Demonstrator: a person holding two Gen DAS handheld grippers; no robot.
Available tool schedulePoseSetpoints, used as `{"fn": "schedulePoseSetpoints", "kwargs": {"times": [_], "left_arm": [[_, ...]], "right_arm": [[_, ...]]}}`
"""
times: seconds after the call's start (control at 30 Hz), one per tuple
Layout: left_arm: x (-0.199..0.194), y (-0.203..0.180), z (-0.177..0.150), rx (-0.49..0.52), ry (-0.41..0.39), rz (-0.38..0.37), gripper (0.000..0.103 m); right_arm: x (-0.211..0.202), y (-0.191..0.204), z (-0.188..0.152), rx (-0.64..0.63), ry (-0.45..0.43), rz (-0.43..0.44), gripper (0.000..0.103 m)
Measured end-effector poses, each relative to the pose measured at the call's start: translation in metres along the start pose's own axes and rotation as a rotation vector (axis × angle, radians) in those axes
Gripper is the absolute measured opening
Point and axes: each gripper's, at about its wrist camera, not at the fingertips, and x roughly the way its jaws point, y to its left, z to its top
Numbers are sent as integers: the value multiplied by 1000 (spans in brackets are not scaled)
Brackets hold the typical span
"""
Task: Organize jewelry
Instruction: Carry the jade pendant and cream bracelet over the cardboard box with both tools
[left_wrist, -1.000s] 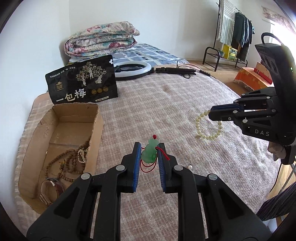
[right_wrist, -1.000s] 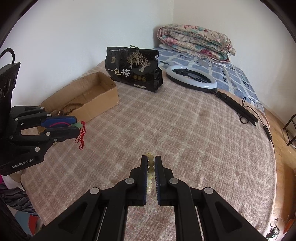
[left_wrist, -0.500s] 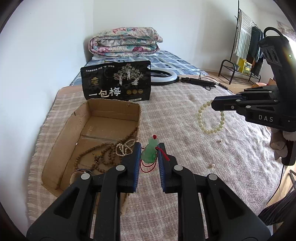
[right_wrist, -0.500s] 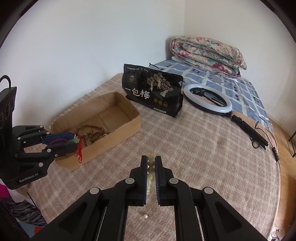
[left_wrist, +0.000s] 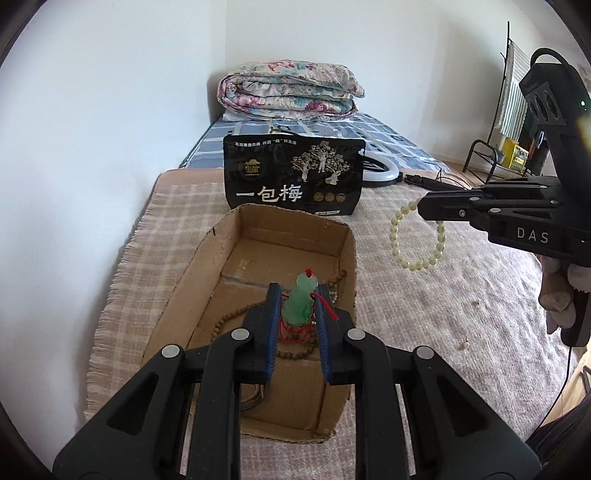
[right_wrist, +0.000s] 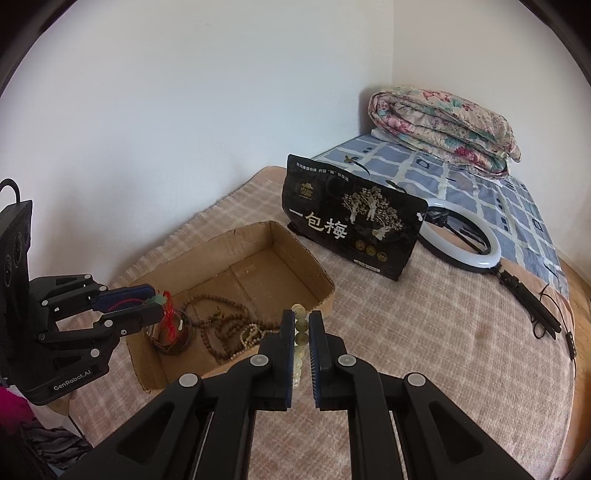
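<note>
My left gripper (left_wrist: 298, 295) is shut on a green jade pendant (left_wrist: 303, 301) with a red cord, held above the near half of an open cardboard box (left_wrist: 199, 280). In the right wrist view the left gripper (right_wrist: 155, 308) hangs over the box's left end (right_wrist: 236, 240). My right gripper (right_wrist: 301, 325) is shut on a pale bead bracelet (right_wrist: 300, 325). In the left wrist view the bracelet (left_wrist: 415, 236) dangles from the right gripper (left_wrist: 424, 210) just right of the box. Brown bead strands (right_wrist: 221, 325) and a dark bangle (right_wrist: 177, 339) lie in the box.
A black snack bag (left_wrist: 291, 181) stands right behind the box. A ring light (right_wrist: 461, 236) with its cable lies further back. A folded quilt (left_wrist: 288, 90) sits by the wall. Small loose beads (left_wrist: 463, 343) lie on the checked blanket (left_wrist: 424, 314). A clothes rack (left_wrist: 506, 110) stands far right.
Both grippers have moved left towards the box. The left gripper with the pendant has gone from the box's near edge to above its inside. The bracelet now hangs close to the box's right wall.
</note>
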Motion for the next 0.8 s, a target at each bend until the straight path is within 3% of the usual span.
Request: {"fn": "schedulePoseSetpoints", "kwargs": {"times": [0.4, 0.8], "left_arm": [[31, 32, 30, -12, 8, 43, 17], [47, 54, 20, -29, 53, 83, 17]], "right_arm": [[54, 7, 32, 37, -3, 62, 5], [96, -9, 30, 85, 36, 71, 5]]}}
